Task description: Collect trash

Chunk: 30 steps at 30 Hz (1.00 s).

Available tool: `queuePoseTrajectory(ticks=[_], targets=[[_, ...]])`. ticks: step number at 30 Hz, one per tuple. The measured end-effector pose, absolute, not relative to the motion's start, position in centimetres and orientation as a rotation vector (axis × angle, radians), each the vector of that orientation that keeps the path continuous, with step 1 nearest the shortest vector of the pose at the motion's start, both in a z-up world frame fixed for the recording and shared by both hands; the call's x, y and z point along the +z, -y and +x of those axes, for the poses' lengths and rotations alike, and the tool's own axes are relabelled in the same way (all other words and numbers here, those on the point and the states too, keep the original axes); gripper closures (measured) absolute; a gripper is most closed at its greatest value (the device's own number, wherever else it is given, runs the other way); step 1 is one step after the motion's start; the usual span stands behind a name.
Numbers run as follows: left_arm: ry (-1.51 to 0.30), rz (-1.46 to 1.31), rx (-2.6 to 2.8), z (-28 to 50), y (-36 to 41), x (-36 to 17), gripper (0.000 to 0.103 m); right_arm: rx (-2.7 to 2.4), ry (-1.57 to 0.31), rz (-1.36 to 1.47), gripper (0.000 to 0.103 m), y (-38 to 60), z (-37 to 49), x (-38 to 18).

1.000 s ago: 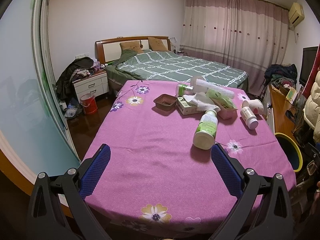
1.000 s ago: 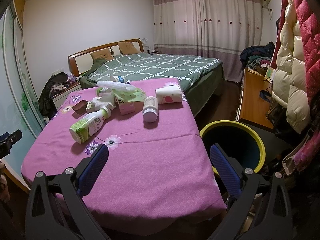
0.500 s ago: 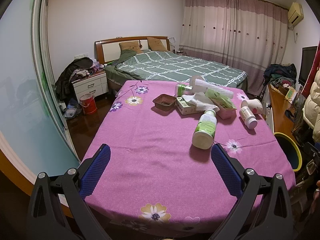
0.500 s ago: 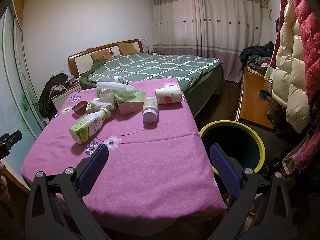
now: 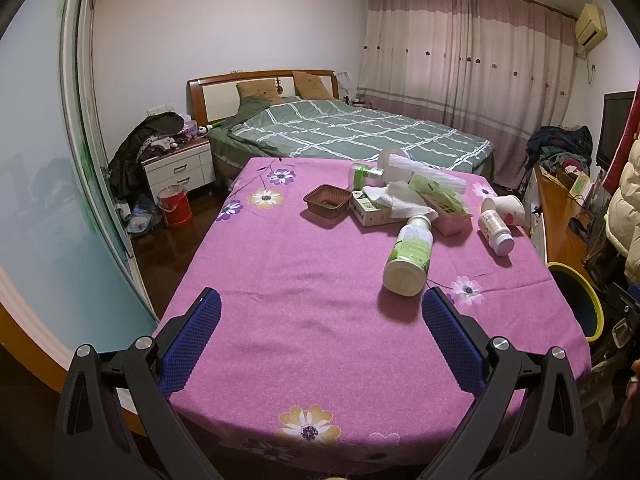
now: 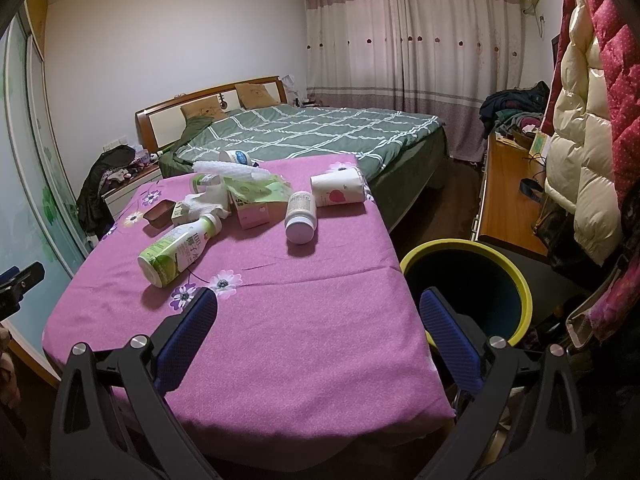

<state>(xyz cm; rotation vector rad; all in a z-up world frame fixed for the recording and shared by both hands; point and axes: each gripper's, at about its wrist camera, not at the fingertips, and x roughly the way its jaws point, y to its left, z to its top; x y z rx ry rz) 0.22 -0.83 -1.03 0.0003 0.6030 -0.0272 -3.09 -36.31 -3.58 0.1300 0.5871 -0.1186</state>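
Trash lies on a table under a pink flowered cloth [image 5: 304,280] [image 6: 320,320]. A green-and-white drink bottle [image 5: 409,256] [image 6: 178,249] lies on its side nearest me. Behind it are a white pill bottle [image 5: 496,231] [image 6: 301,217], a paper cup [image 5: 505,209] [image 6: 338,194], a brown tray [image 5: 326,200] [image 6: 159,213], a crumpled tissue [image 5: 396,201], small cartons and a green wrapper. A yellow-rimmed bin [image 6: 468,288] [image 5: 578,300] stands at the table's right. My left gripper [image 5: 320,338] and right gripper [image 6: 318,338] hover open and empty over the table's near edge.
A bed with a green checked cover [image 5: 352,132] lies behind the table. A wooden desk [image 6: 504,200] with clutter and hanging padded coats [image 6: 580,140] line the right side. A nightstand [image 5: 178,168] and a red bucket [image 5: 174,210] stand at the left by a sliding door.
Both grippers have crept slightly forward over the table; the objects sit a touch nearer in view. Nothing has been taken hold of.
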Motion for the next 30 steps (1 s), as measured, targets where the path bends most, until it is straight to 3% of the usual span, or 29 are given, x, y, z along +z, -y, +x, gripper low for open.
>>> queuePoseTrajectory(ticks=[30], targets=[[-0.624, 0.01, -0.018, 2.3, 0.8, -1.8, 0.004, -0.119, -0.599, 0.137, 0.006, 36.5, -1.7, -4.3]])
